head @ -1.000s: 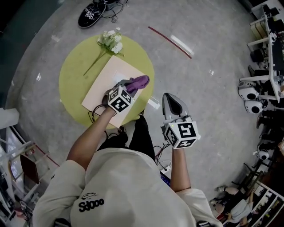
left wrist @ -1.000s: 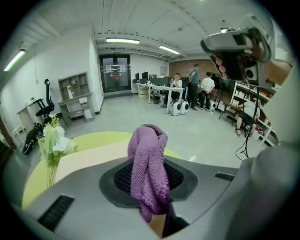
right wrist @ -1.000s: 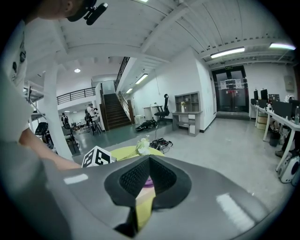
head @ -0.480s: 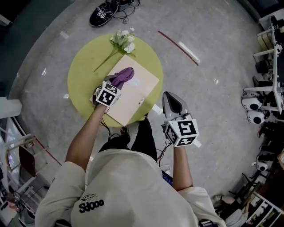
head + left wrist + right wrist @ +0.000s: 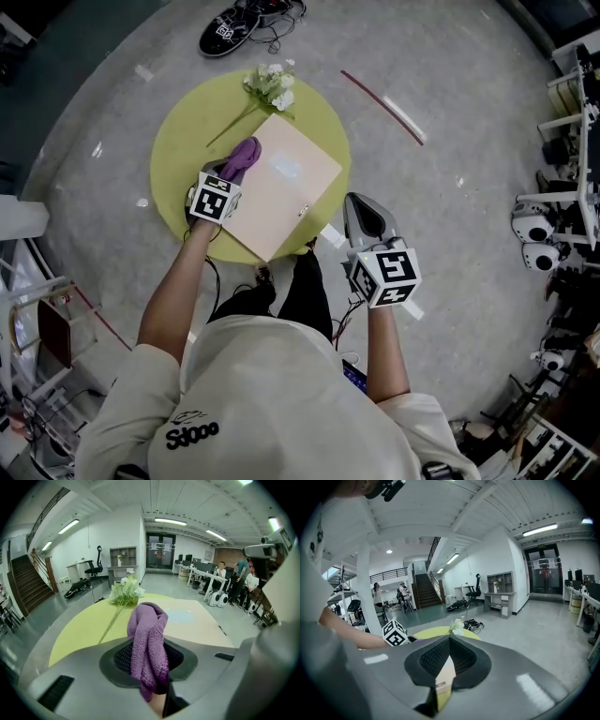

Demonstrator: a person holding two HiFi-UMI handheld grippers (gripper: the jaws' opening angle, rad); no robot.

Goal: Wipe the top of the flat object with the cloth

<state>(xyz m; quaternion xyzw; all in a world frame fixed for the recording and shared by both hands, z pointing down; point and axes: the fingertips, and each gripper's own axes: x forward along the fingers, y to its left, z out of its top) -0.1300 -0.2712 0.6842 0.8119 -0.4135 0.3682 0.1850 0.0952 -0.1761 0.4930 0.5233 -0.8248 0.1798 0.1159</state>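
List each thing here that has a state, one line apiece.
Left hand-held gripper, shut on the cloth.
Right hand-held gripper, shut, holding nothing.
Cloth, bunched up, at the board's left edge.
Board, lying flat on the round table.
Flowers, lying on the table by the board's far corner.

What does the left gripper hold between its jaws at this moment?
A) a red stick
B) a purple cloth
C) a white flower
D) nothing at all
B: in the left gripper view the purple cloth is pinched between the jaws of the left gripper, and its free end sticks out over the flat board.
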